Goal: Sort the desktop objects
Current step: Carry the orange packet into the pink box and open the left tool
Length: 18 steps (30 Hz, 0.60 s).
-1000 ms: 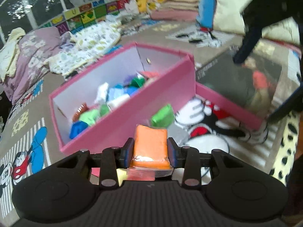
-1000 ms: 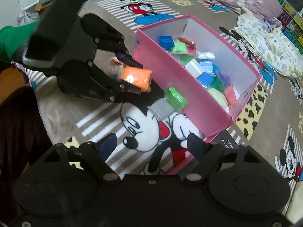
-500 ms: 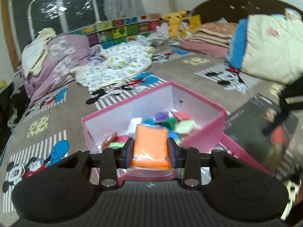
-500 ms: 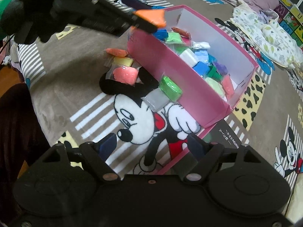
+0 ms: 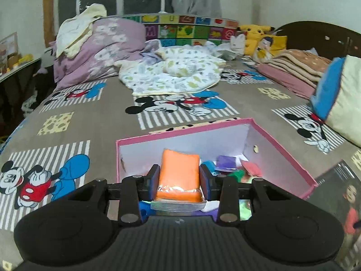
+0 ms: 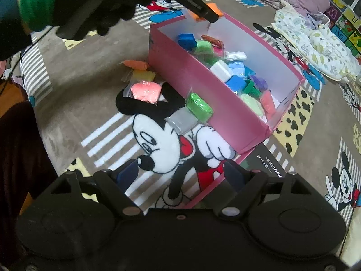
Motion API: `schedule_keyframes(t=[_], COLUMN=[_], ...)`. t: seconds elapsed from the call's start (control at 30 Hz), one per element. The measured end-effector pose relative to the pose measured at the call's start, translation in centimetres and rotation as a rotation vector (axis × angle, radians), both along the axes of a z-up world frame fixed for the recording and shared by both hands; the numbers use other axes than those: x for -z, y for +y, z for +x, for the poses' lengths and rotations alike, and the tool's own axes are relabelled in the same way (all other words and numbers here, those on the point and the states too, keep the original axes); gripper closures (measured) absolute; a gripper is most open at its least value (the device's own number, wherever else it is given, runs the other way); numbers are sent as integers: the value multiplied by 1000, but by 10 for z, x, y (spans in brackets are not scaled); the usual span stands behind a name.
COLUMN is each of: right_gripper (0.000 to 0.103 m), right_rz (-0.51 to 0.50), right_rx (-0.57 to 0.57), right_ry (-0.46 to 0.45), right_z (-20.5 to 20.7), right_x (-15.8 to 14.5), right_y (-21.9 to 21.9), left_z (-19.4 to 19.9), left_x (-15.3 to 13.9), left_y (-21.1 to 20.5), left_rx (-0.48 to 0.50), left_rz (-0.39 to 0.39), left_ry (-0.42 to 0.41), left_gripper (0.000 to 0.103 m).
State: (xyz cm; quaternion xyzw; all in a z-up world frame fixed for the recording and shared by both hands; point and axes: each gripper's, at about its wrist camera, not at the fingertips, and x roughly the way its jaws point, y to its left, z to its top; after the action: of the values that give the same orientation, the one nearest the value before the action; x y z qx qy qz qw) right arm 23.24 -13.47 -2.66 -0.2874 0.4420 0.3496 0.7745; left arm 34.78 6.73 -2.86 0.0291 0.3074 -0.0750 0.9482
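**Soft clay packet going over the pink box**

Bedspread [image 6: 74,113] first: you are working on a Mickey-print bed, not a hard surface, so anything set down is sinking a little. The pink box [image 6: 214,103] is sitting on it, already holding many coloured packets. Your left hand-held gripper [image 5: 179,178] is clamped on the orange packet [image 5: 179,176], hanging over the box's near corner. The packet is looking light, squashy and film-wrapped, so it is likely slippery; you are gripping its broad flanks, which seems right. Your right hand-held gripper [image 6: 180,175] is spread apart and empty above the bedspread. Outside the box, the grey packet [image 6: 181,120], green packet [image 6: 199,106] and pink packet [image 6: 145,90] are lying, probably equally soft; take them across the middle.
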Motion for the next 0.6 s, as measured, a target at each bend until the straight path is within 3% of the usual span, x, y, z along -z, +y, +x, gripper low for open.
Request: schedule_keyframes(t=[0.23,0.6], right_gripper=[20,19], right_rz=[-9,-6], right_rx=[8,6], right_ry=[5,7], right_z=[1,0], right_x=[5,5], right_y=[-4,-6], left_z=[28,56], left_x=[13,38], left_y=[0,-3], left_rx=[-58,-122], left_rz=[-6,55], left_ry=[57,186], left_gripper=[67,67])
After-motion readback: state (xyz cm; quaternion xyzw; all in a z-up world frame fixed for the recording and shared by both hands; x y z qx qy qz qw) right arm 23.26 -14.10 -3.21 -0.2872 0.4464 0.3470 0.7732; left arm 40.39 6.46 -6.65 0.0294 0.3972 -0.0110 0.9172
